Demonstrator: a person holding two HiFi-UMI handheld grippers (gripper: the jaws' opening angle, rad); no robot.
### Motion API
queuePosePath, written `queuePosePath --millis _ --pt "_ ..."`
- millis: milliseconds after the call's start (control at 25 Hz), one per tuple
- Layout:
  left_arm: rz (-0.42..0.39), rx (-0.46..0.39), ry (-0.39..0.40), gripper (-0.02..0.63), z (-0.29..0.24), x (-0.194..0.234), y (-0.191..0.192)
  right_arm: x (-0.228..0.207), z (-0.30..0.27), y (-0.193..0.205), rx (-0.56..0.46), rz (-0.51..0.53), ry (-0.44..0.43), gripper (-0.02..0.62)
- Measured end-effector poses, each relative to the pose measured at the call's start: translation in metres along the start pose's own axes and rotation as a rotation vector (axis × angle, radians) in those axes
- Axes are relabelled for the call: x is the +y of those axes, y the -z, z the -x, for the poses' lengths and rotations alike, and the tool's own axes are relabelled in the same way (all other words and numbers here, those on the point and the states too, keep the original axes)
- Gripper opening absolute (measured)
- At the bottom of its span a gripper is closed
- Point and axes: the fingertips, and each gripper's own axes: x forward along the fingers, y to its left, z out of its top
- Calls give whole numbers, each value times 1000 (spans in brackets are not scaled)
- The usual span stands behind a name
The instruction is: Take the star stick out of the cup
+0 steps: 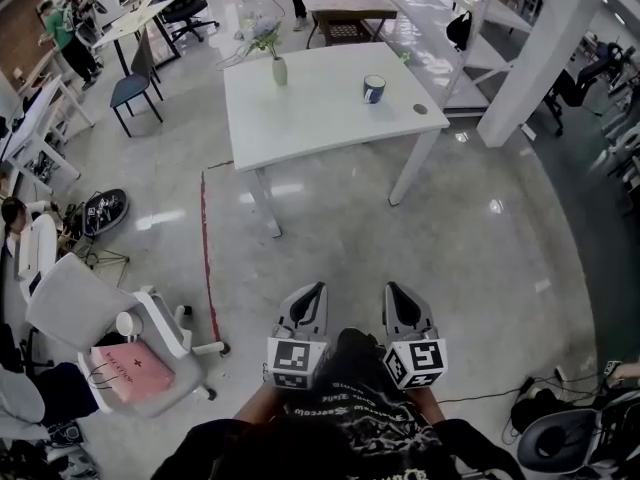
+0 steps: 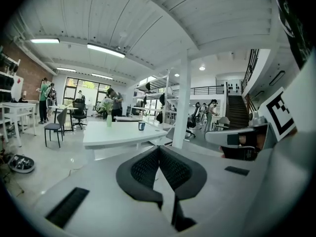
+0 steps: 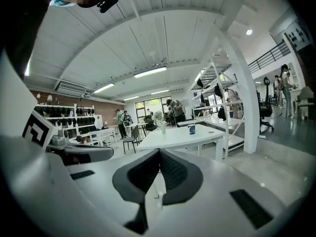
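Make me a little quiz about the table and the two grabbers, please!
1. True or false: the left gripper is holding the blue cup.
2. What stands on the white table along with the cup? A) a vase with a plant B) a laptop C) a teapot
3. Fill in the gap: the right gripper has its jaws ___, with nothing between them.

Key: 1 false, the cup stands far off on the table; 2 A; 3 together.
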Motion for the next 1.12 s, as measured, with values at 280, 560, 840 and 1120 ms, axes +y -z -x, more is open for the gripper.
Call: queuePosePath --millis 280,560,840,1120 --pt "14 14 -21 20 -14 0 -10 -19 -5 -3 31 -38 4 11" --pt "20 -15 -55 18 -40 16 -10 -30 -47 -12 11 16 -49 11" --pt "18 -34 -88 19 -66 22 -15 -55 -72 -22 7 29 -57 11" --pt "51 -53 -87 20 -87 24 -15 -68 -87 -24 -9 44 -75 11"
